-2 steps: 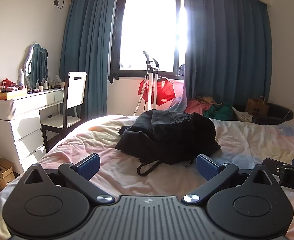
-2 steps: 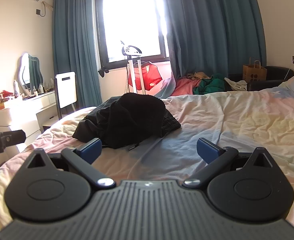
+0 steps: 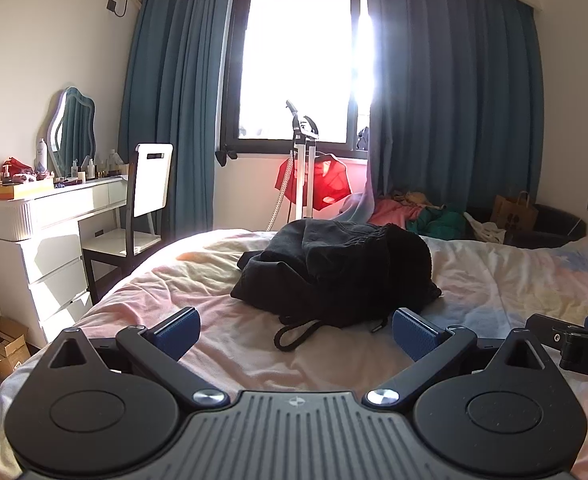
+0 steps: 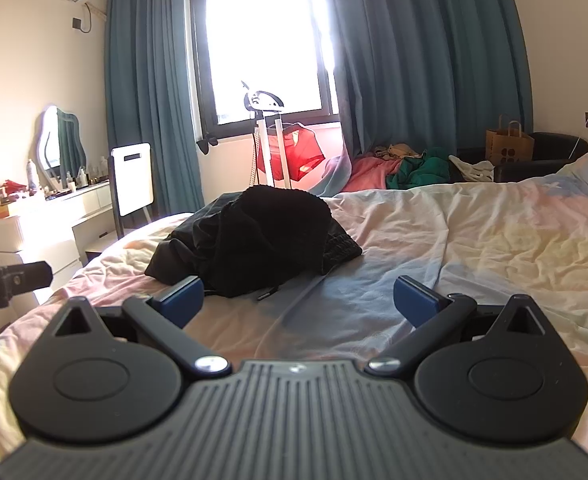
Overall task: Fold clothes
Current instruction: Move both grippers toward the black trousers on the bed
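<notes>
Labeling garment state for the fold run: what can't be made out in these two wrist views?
- Black clothes pile: heaped, backlit; garment type and count unreadable in both views.
- Its far side: hidden by the heap itself.
- Right gripper in left view: cut off by the frame edge.
- Vanity items: too small to identify.
- Through the window: overexposed.
- Near bed edge: hidden by the gripper bodies.

Black clothes heap (image 3: 334, 272): underside and far side hidden. Dresser bottles (image 3: 82, 168) too small to identify. Right gripper (image 3: 574, 344) cut off at frame edge.
</notes>
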Demonstrator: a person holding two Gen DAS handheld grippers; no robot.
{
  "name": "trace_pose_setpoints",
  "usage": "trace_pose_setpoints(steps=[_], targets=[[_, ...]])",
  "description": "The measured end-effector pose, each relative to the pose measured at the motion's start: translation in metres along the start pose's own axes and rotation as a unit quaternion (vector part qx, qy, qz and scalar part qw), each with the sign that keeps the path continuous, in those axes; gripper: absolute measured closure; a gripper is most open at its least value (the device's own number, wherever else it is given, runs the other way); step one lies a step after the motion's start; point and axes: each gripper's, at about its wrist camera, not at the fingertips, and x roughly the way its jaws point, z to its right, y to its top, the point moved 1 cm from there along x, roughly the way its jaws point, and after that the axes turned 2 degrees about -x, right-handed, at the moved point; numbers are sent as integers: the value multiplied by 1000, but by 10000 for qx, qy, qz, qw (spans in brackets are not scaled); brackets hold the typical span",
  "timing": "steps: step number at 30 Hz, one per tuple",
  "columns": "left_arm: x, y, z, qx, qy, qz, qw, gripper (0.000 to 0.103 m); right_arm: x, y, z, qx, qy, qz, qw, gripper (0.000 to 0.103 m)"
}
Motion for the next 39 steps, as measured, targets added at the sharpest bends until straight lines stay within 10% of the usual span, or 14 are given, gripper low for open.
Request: trace_pose_setpoints(steps=[39], targets=[[13, -20, -3, 37, -29, -123, 9999, 0, -9, 8, 11, 157, -230, 261, 9993, 0]])
